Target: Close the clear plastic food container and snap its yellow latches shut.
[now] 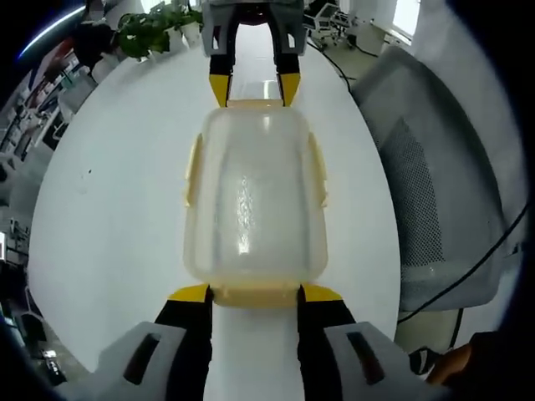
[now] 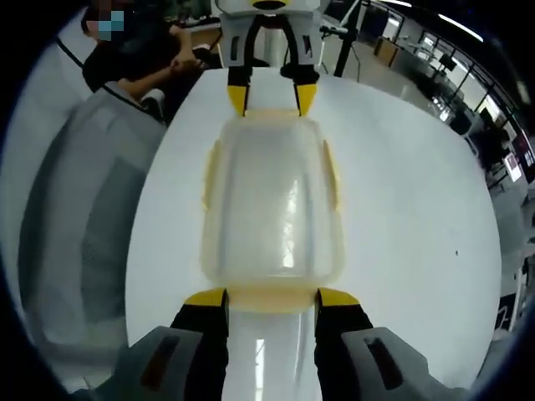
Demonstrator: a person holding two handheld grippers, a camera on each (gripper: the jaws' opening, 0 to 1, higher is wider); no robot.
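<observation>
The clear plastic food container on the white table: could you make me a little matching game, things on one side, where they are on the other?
Things:
1. clear plastic food container
2. grey mesh office chair
3. green potted plant
4. right gripper

Places in the left gripper view:
A. at the container's far end
B. beyond the white table's far left edge
C. between the two grippers
D. beside the table, on the right

Pairs: 1-C, 2-D, 3-B, 4-A

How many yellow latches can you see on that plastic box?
4. In the left gripper view the container has a latch on each long side, one at the near end by the left gripper, one at the far end by the right gripper.
</observation>
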